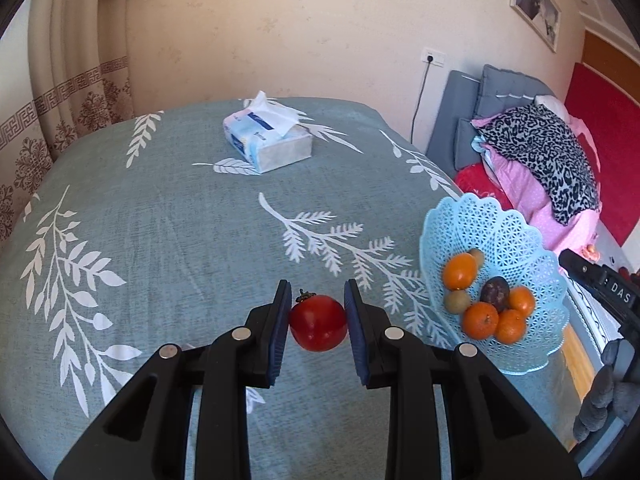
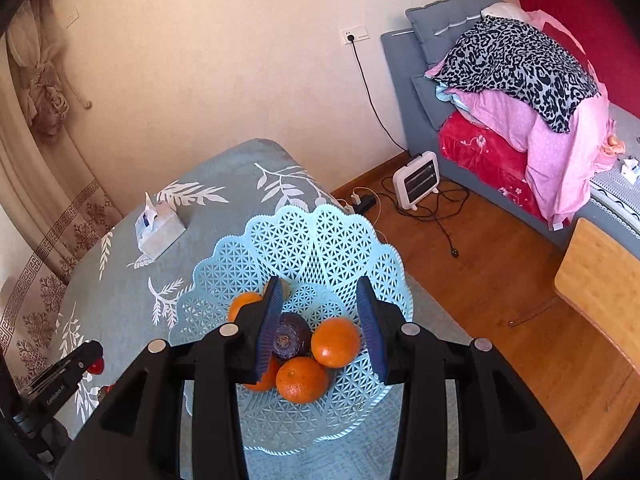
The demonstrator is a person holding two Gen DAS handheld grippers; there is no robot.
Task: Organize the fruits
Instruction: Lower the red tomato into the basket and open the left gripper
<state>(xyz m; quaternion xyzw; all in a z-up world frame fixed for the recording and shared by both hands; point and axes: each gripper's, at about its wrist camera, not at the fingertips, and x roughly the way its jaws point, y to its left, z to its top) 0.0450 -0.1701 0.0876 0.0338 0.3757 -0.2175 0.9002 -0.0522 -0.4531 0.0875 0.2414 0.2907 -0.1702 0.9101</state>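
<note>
A red persimmon-like fruit (image 1: 318,328) sits between the pads of my left gripper (image 1: 318,312); the pads touch its sides, and I cannot tell whether it rests on the cloth. A light blue lattice basket (image 1: 520,232) stands at the table's right edge and holds several oranges (image 1: 460,270), a dark purple fruit (image 1: 495,293) and small greenish fruits. My right gripper (image 2: 322,320) hovers open and empty above the basket (image 2: 320,228), over the purple fruit (image 2: 292,336) and oranges (image 2: 336,342). The left gripper also shows in the right wrist view (image 2: 86,356).
The table has a grey-blue leaf-print cloth (image 1: 160,240). A tissue box (image 1: 268,140) stands at its far side. A sofa with piled clothes (image 2: 520,80), a small heater (image 2: 416,180) with cables on the wooden floor, and a wooden stool (image 2: 600,280) are to the right.
</note>
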